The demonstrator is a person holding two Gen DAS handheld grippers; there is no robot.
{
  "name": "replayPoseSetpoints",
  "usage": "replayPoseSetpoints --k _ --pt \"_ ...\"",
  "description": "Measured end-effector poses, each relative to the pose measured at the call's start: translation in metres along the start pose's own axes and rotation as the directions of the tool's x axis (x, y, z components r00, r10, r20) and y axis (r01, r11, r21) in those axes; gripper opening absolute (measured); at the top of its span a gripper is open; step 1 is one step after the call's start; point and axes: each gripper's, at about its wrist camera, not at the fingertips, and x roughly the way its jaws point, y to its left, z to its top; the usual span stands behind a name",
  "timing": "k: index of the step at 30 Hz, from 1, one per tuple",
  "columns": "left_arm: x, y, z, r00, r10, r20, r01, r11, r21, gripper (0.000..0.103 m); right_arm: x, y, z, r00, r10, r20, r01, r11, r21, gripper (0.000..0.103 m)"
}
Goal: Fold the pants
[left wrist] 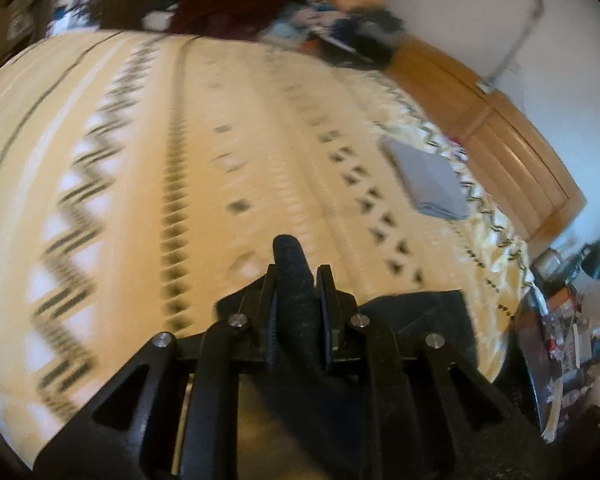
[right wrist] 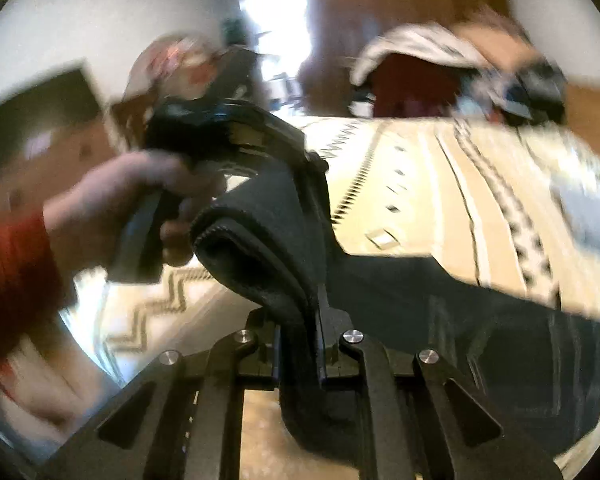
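Note:
The black pants hang above a bed, gripped by both grippers. In the left wrist view my left gripper is shut on a rolled ridge of the black fabric, which sticks out past the fingertips. In the right wrist view my right gripper is shut on a folded, hemmed edge of the pants. The rest of the cloth trails down to the right. A hand in a red sleeve holds the left gripper's housing just beyond that fold; its fingertips are hidden behind the fabric.
A cream blanket with zigzag and diamond patterns covers the bed. A folded grey garment lies near its right edge by a wooden bed frame. A heap of clothes sits at the far end. Clutter stands at right.

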Motion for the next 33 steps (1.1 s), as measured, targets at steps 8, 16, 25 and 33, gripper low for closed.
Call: replayPoseSetpoints --k 8,16,25,33 --pt "0.109 -0.106 0.003 0.99 -0.074 -0.124 0.087 0.99 0.108 0.017 -0.068 -0.155 -0.025 0.998 0.04 0.052 -0.058 0.903 0.425 0.014" --pt "0.197 -0.191 -0.037 0.969 -0.073 -0.235 0.12 0.974 0.191 0.017 -0.111 -0.279 -0.092 0.995 0.042 0.094 -0.095 0.722 0.685 0.014" --pt "0.239 -0.238 -0.057 0.959 -0.03 -0.281 0.104 0.962 0.252 0.017 -0.13 -0.331 -0.14 0.99 0.063 0.129 -0.14 0.607 0.782 0.014" --pt "0.264 -0.261 -0.072 0.956 -0.006 -0.292 0.087 0.96 0.266 0.018 -0.137 -0.345 -0.155 0.986 0.068 0.152 -0.163 0.559 0.813 0.014"
